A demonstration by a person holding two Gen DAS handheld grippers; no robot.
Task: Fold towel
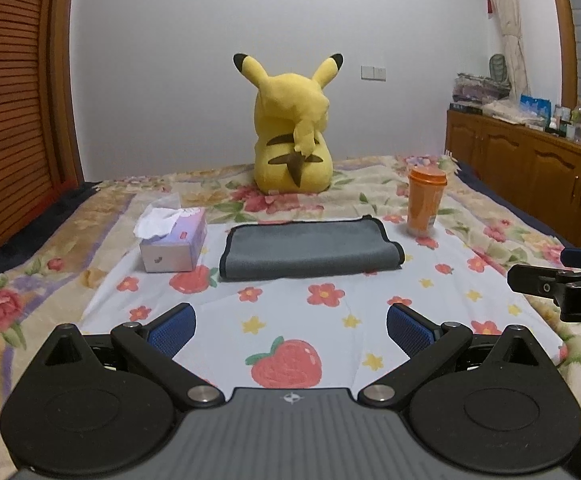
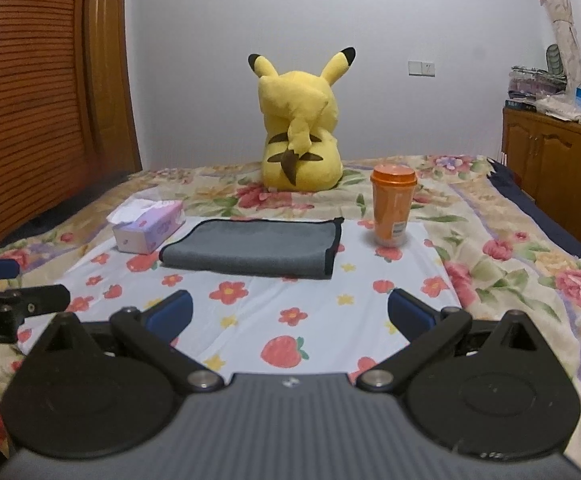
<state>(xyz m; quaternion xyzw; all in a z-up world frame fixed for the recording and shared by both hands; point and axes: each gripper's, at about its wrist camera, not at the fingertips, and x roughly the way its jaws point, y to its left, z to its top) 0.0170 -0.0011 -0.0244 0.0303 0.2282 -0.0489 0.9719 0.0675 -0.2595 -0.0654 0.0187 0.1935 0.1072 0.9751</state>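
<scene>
The grey towel (image 1: 310, 249) is lying folded on the bed (image 1: 470, 280), ahead of both grippers and well apart from them. The left gripper (image 1: 290, 330) and right gripper (image 2: 289, 314) are hovering with jaws spread wide, holding nothing.

Left gripper (image 1: 291, 326): jaws spread wide, nothing between the blue pads (image 1: 172, 330), held low and level. Right gripper (image 2: 288, 314): same wide spread, empty, level, just beside the left. Right's tip at the left view's edge, possibly slightly ahead.
</scene>
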